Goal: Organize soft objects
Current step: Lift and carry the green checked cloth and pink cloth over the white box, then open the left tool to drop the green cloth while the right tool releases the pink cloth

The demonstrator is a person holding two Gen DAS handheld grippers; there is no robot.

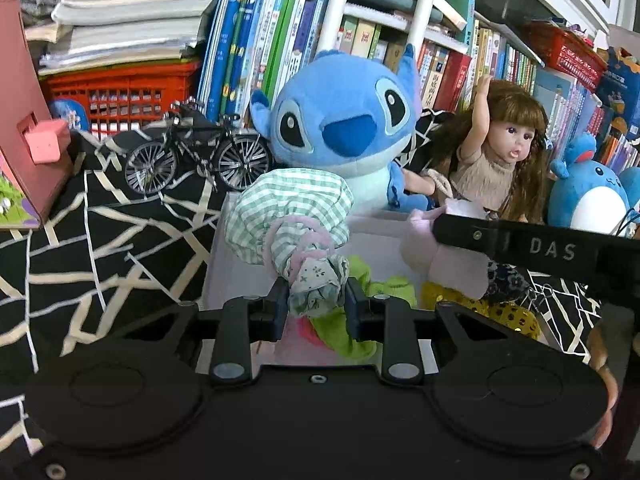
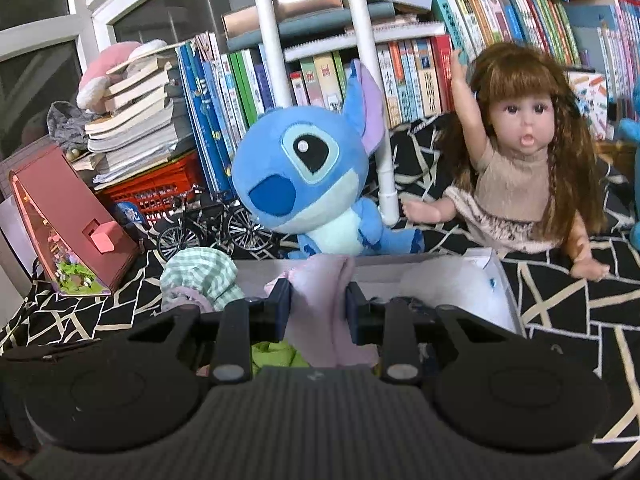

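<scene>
- The left gripper [image 1: 316,300] is clamped on the knotted end of a green-checked cloth bundle [image 1: 292,208], which bulges up at 12 o'clock from the fingers.
- The bundle hangs over the left part of a white box [image 1: 224,256]; inside lie a lime-green cloth [image 1: 360,320] and, at 3 o'clock from it, something with gold sequins [image 1: 508,312].
- The right gripper [image 2: 318,300] is closed tight on a pale pink cloth [image 2: 324,292], held over the same box [image 2: 504,288].
- In the left view that gripper's finger comes in from 3 o'clock, its tip against the pink cloth [image 1: 440,248].
- In the right view the checked bundle [image 2: 200,272] sits at 9 o'clock from the pink cloth.
- Behind the box, at 12 o'clock, a blue plush [image 1: 340,128] sits on a black cloth with white lines [image 1: 100,220].
- A doll [image 1: 500,148] with one arm raised is at 3 o'clock from the plush.
- A model bicycle [image 1: 196,156] stands at 9 o'clock from it.
- Books [image 1: 260,32] fill the shelves behind.
</scene>
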